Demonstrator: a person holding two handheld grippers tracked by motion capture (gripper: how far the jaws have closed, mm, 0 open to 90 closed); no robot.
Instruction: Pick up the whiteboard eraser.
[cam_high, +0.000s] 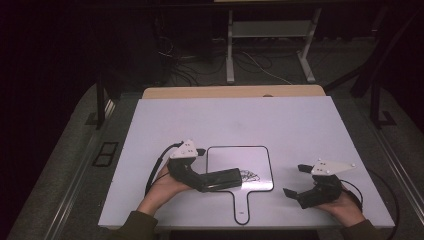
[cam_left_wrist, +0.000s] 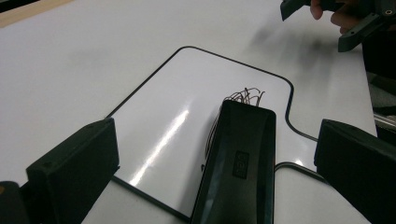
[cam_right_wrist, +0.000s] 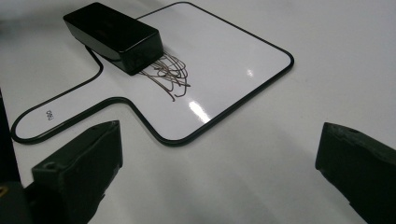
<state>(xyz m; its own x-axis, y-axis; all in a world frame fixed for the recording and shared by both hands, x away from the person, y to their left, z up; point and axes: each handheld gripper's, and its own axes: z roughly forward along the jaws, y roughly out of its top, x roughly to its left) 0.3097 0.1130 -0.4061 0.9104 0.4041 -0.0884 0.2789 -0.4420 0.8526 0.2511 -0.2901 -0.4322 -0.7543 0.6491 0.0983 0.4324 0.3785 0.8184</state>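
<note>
A small whiteboard (cam_high: 255, 159) (cam_left_wrist: 187, 88) (cam_right_wrist: 229, 51) with a black rim and a handle (cam_high: 241, 207) lies on the white table (cam_high: 300, 125). A dark scribble (cam_high: 251, 175) (cam_left_wrist: 246, 95) (cam_right_wrist: 170, 72) marks its lower part. A black eraser (cam_high: 222, 179) (cam_left_wrist: 238, 163) (cam_right_wrist: 112, 32) rests on the board with one end at the scribble. My left gripper (cam_high: 202, 171) (cam_left_wrist: 219, 135) is open, its jaws standing wide on either side of the eraser with gaps. My right gripper (cam_high: 296, 180) (cam_right_wrist: 224, 140) (cam_left_wrist: 322, 23) is open over bare table right of the board.
A wooden edge (cam_high: 232, 91) runs along the table's far side. Beyond it, a white desk frame (cam_high: 230, 50) and loose cables (cam_high: 190, 65) stand on the dark floor. The table's front edge lies just under my hands.
</note>
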